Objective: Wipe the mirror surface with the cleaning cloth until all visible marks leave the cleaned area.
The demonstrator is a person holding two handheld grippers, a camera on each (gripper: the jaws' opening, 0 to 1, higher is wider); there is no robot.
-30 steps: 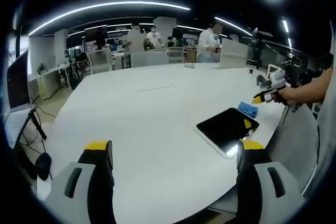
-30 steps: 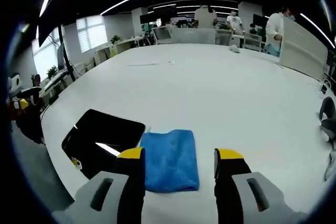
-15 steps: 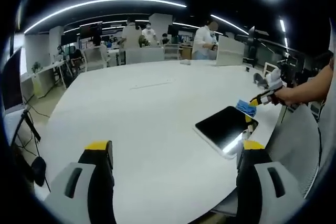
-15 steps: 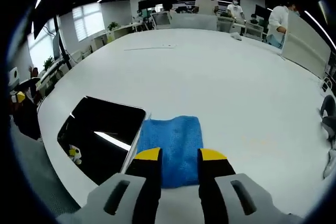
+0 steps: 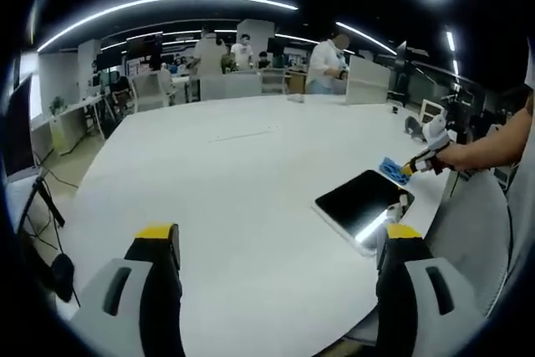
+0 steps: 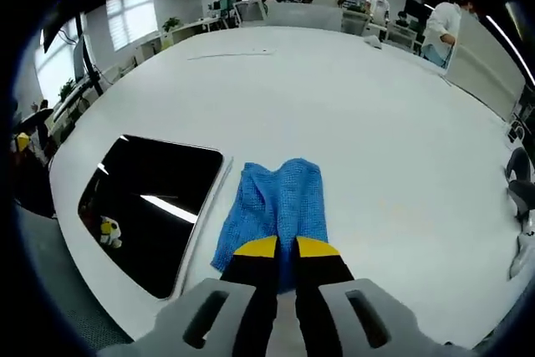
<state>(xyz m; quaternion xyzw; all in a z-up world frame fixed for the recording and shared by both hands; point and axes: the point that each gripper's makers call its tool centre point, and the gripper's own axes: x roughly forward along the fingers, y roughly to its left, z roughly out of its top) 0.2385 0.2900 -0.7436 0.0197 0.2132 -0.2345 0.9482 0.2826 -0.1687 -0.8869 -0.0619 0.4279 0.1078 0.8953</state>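
Observation:
A blue cleaning cloth (image 6: 276, 206) lies on the white table (image 6: 351, 114), bunched up at its near end where my right gripper (image 6: 277, 250) is shut on it. Just left of the cloth lies the dark mirror (image 6: 146, 206), flat, with a light streak reflected in it. In the left gripper view the mirror (image 5: 361, 201) sits at the table's right edge, and the right gripper (image 5: 410, 168) holds the blue cloth (image 5: 390, 166) beyond it. My left gripper (image 5: 276, 240) hangs open over bare table, well to the left of the mirror.
The white table (image 5: 226, 173) is broad, with its rounded edge close to the mirror. A person's arm (image 5: 489, 144) reaches in from the right. Several people stand at desks (image 5: 251, 81) behind the table. A dark object (image 6: 522, 186) lies at the far right edge.
My right gripper went from open around the cloth's near edge to shut on it, and the cloth has bunched up. The left gripper stays open and nearly still.

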